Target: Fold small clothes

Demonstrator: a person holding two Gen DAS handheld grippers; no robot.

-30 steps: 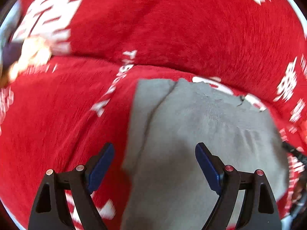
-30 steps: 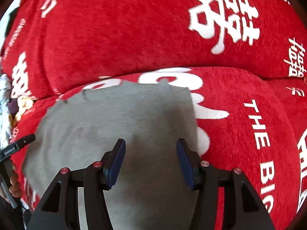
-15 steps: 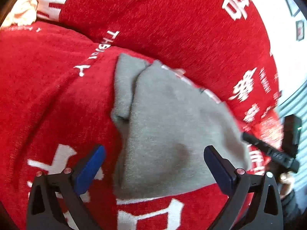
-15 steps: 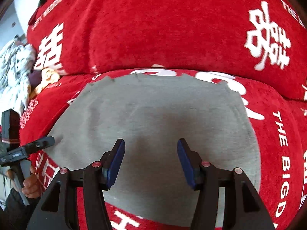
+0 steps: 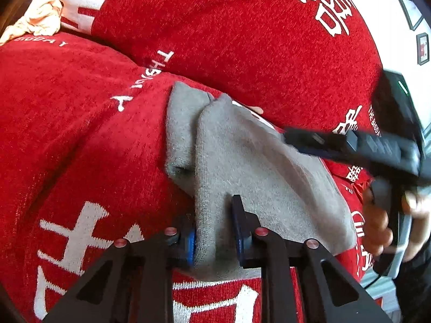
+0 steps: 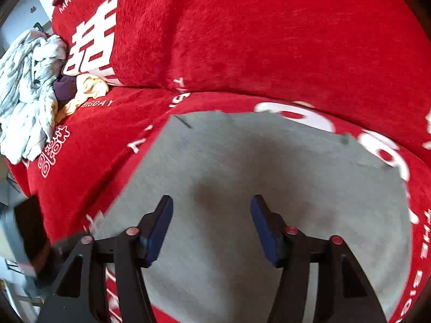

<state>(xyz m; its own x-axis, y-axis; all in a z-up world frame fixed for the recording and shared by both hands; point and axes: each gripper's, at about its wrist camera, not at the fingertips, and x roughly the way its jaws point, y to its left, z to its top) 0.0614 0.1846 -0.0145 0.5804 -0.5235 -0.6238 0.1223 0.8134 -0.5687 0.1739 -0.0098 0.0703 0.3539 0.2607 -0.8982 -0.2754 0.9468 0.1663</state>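
Our left gripper [image 5: 214,228], wide open half a second ago, is closing on the near fold of the grey garment [image 5: 242,161] on the red sofa cover [image 5: 80,134], while our right gripper [image 6: 211,226] hovers above it, empty, jaws opening, so folding can begin.

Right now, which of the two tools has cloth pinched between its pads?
The left tool: its closing jaws clamp a ridge of the grey garment. The right tool, jaws opening, has nothing between its pads.
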